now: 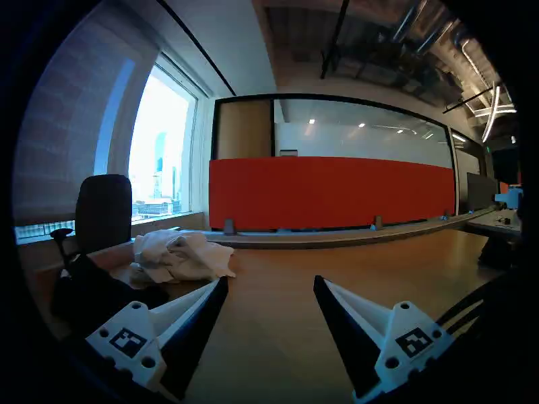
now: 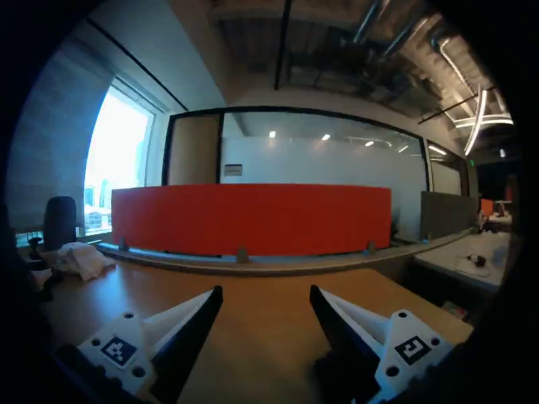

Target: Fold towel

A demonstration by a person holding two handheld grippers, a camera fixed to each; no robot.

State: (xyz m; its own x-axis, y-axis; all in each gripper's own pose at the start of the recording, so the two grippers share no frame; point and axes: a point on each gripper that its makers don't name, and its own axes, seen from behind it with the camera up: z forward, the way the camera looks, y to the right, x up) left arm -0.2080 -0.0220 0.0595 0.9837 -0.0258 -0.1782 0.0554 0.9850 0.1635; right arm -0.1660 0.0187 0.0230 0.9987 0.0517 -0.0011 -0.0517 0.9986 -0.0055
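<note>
1. The towel (image 1: 178, 256) is a crumpled white heap on the wooden desk (image 1: 377, 262), left of centre in the left gripper view. In the right gripper view it sits small at the far left (image 2: 81, 259).
2. My left tongs (image 1: 269, 279) are spread and grip nothing. My right tongs (image 2: 265, 288) are spread too, over bare wood.
3. A black chair (image 1: 102, 212) stands behind the towel, and a dark shape (image 1: 94, 296) I cannot identify lies lower left of it.
4. A red partition (image 1: 330, 192) closes the desk's far edge, with open wood in front of it.
</note>
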